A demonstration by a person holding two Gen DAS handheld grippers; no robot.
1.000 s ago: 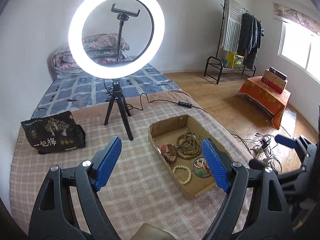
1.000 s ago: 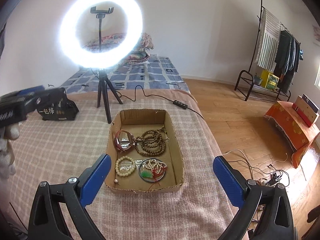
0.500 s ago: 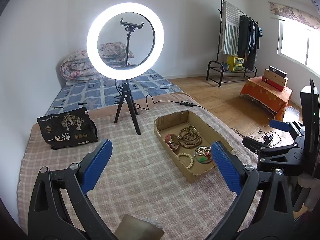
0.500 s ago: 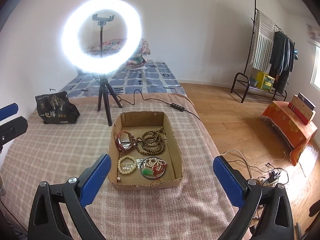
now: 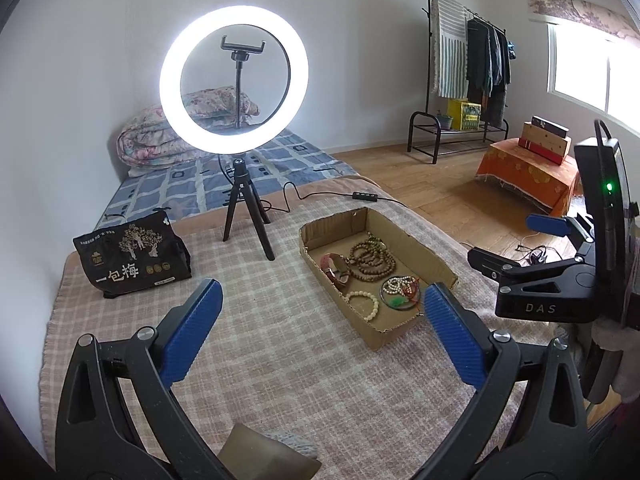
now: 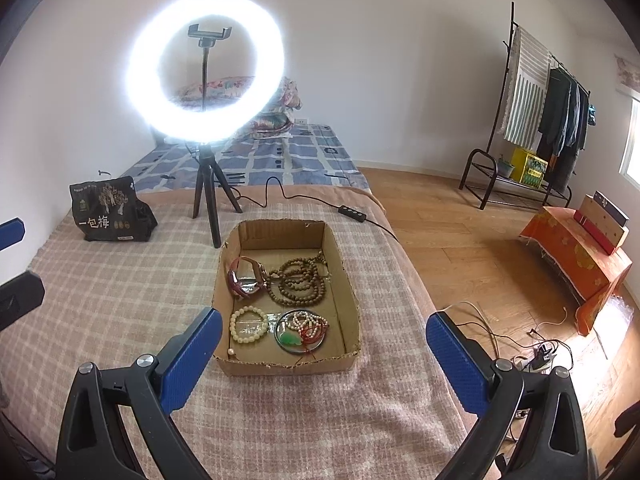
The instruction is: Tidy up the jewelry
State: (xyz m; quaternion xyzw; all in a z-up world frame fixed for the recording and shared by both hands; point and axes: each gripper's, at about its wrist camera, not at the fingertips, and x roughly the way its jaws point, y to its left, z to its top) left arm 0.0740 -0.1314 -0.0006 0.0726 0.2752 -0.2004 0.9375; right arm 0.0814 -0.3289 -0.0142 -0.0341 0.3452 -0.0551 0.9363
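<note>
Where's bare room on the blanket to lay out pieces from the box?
Bare blanket lies left of the box, between it and the black bag, and in front of the box. Behind it the tripod and cable crowd things.

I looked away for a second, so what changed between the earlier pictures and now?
The left tool pulled back from the brown cardboard tray while its jaws have just been opening wider, with nothing between them. The right tool kept open and empty. The beaded bracelets lie in the tray as before, untouched.
</note>
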